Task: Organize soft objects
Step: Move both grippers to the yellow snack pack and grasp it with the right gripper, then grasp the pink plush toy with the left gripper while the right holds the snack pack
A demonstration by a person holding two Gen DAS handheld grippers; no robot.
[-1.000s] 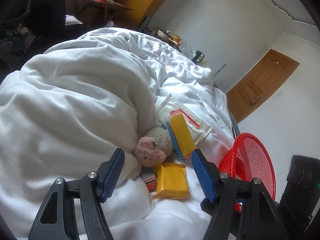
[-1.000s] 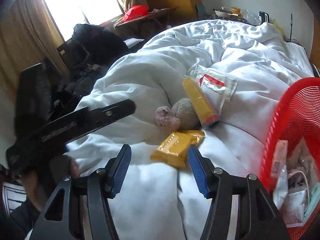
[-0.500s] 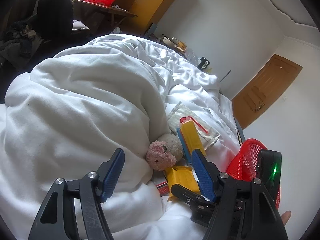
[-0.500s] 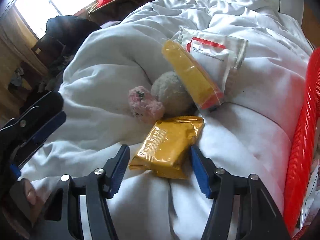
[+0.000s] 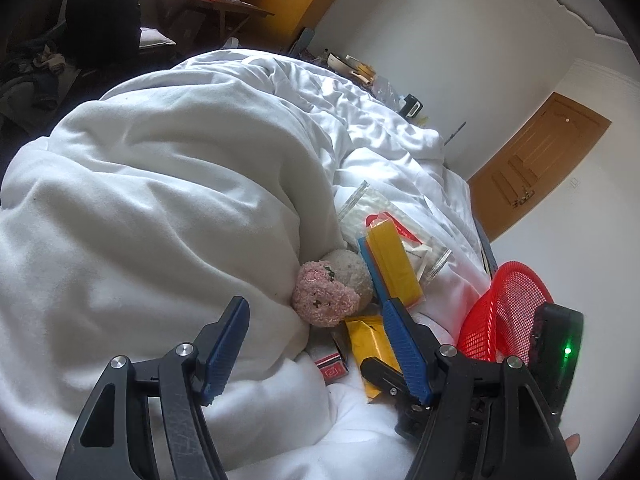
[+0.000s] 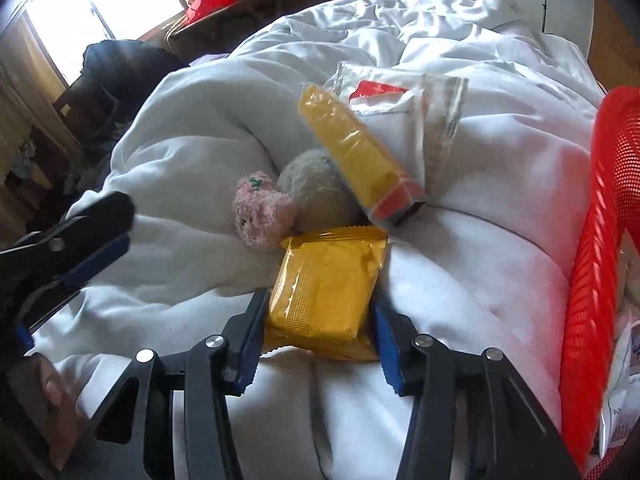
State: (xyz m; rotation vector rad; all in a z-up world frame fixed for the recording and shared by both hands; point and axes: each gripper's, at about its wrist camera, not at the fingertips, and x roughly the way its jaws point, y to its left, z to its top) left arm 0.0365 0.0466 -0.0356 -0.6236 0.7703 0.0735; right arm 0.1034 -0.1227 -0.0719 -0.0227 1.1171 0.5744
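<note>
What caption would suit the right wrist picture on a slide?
Right gripper closing around a yellow snack packet on a white duvet, beside a pink plush toy and red mesh basket.

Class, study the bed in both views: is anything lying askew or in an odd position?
Yes. The long yellow box is askew: it leans on the grey plush ball and overlaps the clear pouch instead of lying flat. The red basket also stands tilted at the bed's edge.

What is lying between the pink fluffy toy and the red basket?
In the right wrist view, the yellow packet and the long yellow box lie between the pink toy and the red basket, then bare white duvet.
</note>
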